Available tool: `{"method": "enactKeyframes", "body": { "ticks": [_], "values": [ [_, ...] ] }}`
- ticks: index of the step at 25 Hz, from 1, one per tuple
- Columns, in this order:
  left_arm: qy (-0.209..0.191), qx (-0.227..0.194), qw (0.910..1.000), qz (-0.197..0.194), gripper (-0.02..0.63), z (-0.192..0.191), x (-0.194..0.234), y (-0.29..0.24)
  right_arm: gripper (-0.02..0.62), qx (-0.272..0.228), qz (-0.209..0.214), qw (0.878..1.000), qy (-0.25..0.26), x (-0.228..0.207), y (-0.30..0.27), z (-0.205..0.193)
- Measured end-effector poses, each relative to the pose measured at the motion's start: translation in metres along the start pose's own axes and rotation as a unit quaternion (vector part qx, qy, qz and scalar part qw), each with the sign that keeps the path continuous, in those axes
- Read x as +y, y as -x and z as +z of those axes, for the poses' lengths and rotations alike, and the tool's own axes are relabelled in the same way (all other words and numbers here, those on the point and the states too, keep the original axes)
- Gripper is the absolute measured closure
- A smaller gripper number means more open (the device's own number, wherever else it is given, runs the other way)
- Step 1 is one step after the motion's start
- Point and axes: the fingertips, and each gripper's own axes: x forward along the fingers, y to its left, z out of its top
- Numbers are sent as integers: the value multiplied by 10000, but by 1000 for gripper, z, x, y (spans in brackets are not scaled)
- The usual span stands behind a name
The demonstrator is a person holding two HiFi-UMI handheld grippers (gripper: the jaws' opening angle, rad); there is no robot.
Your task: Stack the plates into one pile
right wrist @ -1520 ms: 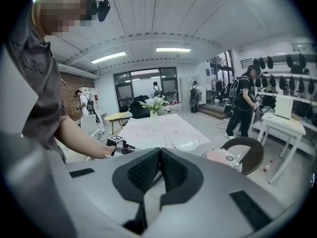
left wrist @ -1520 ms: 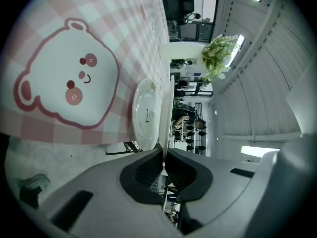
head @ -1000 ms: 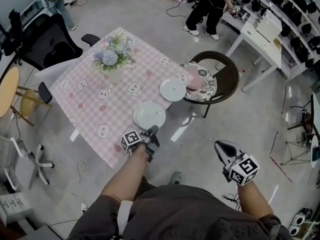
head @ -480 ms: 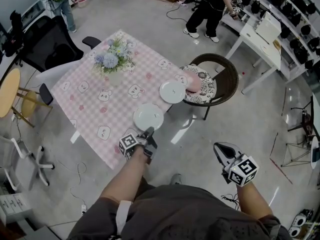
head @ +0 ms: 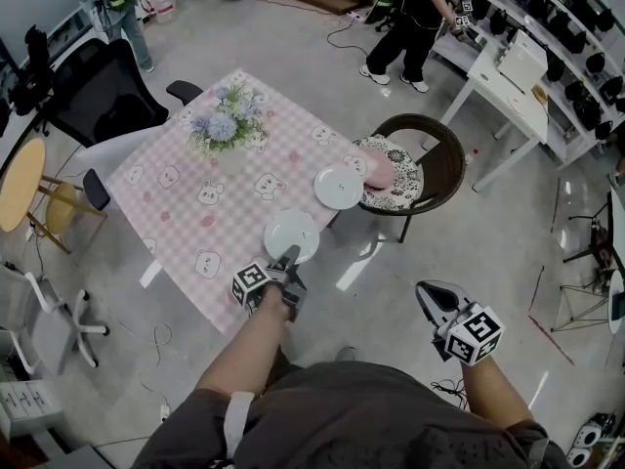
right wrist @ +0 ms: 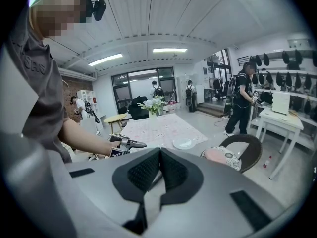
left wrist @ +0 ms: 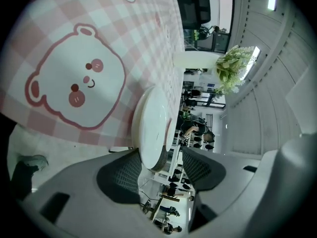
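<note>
The left tongs (head: 287,262), held at the near edge of the table, are spreading. A second ago they were clamped on the rim of the near plate. Now the pads are parting, with that rim between them but no longer squeezed. The right tongs (head: 430,294) hang over the floor on the person's right, pressed together on nothing, and have not stirred.

Just beyond the left tongs, the near plate (head: 291,235) lies flat on the pink checked tablecloth (head: 186,203), close to the table's near edge. Seen edge-on in the left gripper view it looks thick, but I cannot tell whether it is one plate or two stacked. A little farther on, the second plate (head: 338,188) sits alone at the chair-side edge of the table, near the first but not touching it. It is where it was a second ago.

The letting-go reads to me as a put-down just finished: the near plate is in its place and the left tongs are free. The pile is not done while the second plate lies apart. Most likely that plate must next be gripped by its rim and carried onto the near one.

Farther back, a bunch of flowers (head: 227,125) stands towards the table's far corner. A round wicker chair (head: 441,154) with a patterned cushion (head: 398,176) is drawn up at the right. People stand at the far end of the room.
</note>
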Motion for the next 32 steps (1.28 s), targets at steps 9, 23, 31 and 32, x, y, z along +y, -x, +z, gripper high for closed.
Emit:
{"method": "enactKeyframes", "body": {
  "ticks": [9,23,31,32],
  "values": [
    [278,164,9979,553,295,4,-4,-5,601,13,52,9998,-182,3,1,-1],
    [50,691,9948,740,278,-3,-32,-5,601,-60,112,9984,-555,2,7,5],
    [-168,827,9892,1197,278,-8,-19,6,601,-62,129,9970,-765,-5,15,7],
    [-313,873,9873,1293,278,-10,-13,8,601,-61,133,9968,-785,-6,16,7]
  ]
}}
